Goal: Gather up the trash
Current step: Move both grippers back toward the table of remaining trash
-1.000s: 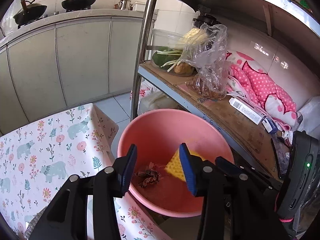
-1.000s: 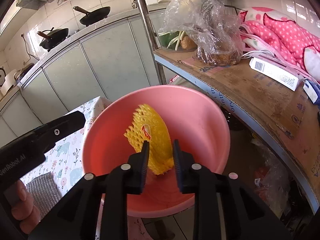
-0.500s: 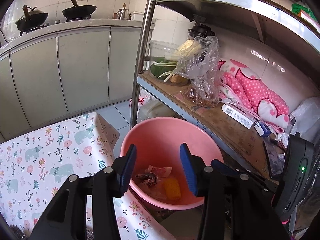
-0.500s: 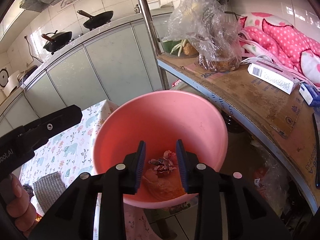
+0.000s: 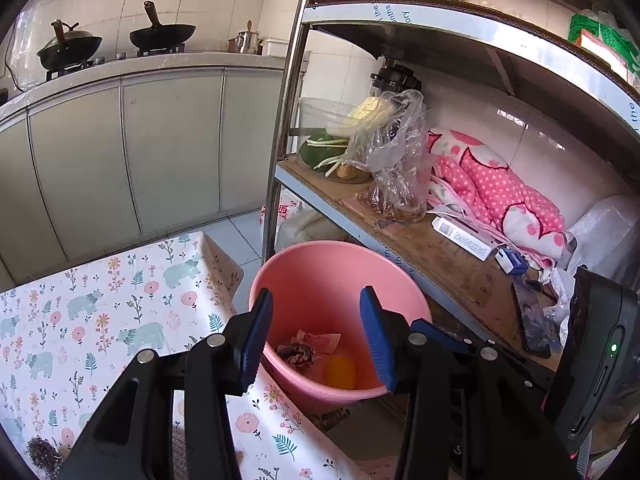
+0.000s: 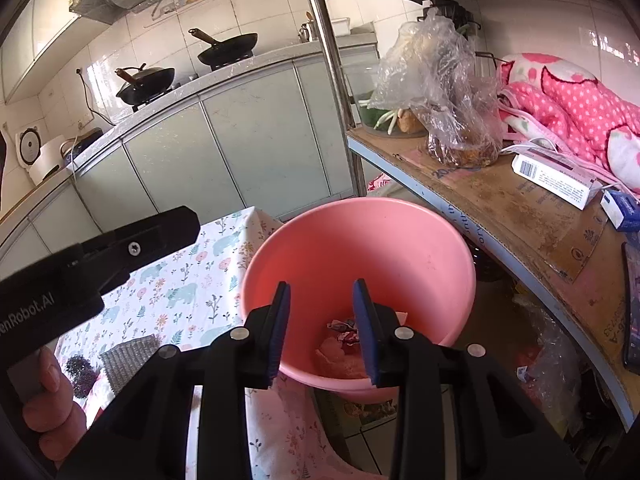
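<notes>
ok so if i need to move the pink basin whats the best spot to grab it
Grip the rim of the pink basin, on the near side toward the grippers, coming from above with one finger inside and one outside the wall. The rim is thin and open-topped with nothing over it, while the body looks too wide to span. The far side sits close to the shelf.

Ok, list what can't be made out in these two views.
- Basin floor, right wrist view: mostly hidden behind the right gripper, so the trash shows only in part.
- Yellow piece, left wrist view: too blurred to identify.
- Box print, right wrist view: too small to read.
- Dark scrubber, right wrist view: partly hidden by the hand.
- Lower shelf, both views: in shadow.
</notes>
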